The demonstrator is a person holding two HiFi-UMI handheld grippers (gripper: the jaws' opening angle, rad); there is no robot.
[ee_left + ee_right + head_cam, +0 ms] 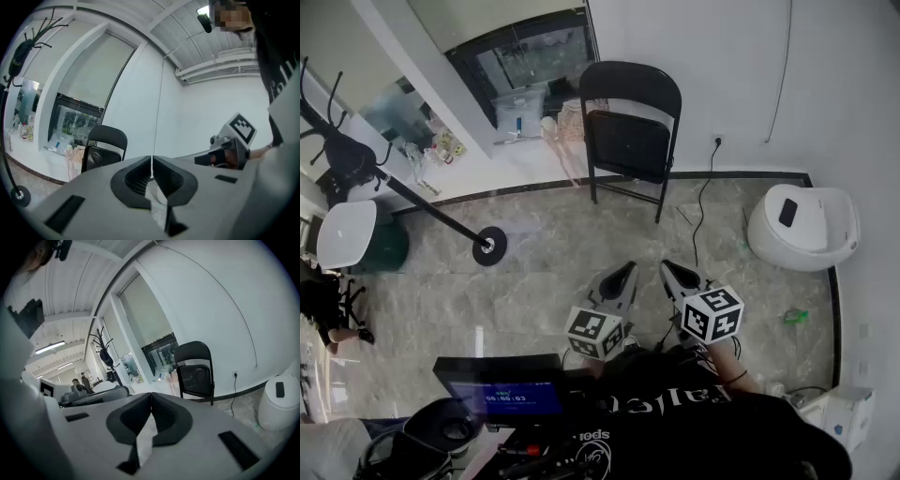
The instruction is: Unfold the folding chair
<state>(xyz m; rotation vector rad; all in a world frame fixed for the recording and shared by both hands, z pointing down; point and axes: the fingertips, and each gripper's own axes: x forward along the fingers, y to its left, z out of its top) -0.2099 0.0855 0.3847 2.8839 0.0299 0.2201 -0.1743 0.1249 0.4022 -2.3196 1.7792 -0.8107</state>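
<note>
- Well short of the chair (628, 131), low in the head view, the left gripper (627, 270) and right gripper (667, 267) sit side by side, tips angled toward each other.
- Both have their jaws pressed together on nothing. The left gripper (151, 159) shows only a hairline between its pads in its own view, and the right gripper (151, 397) shows no gap.
- Floor (581, 253) lies between them and the chair, with a cable (701, 202) trailing just right of the chair's legs.
- Beyond, the chair stands against the wall, tall axis upright, seat flipped up against the back, so not yet unfolded.
- It lies ahead of the pair, well apart: the chair (104, 150) sits left of the jaw line in the left gripper view, and the chair (196, 369) sits right of it in the right gripper view.
- From the head view, the left gripper looks more squarely in line with it, and neither is clearly nearer. Both would need to go forward and open before any grip.
</note>
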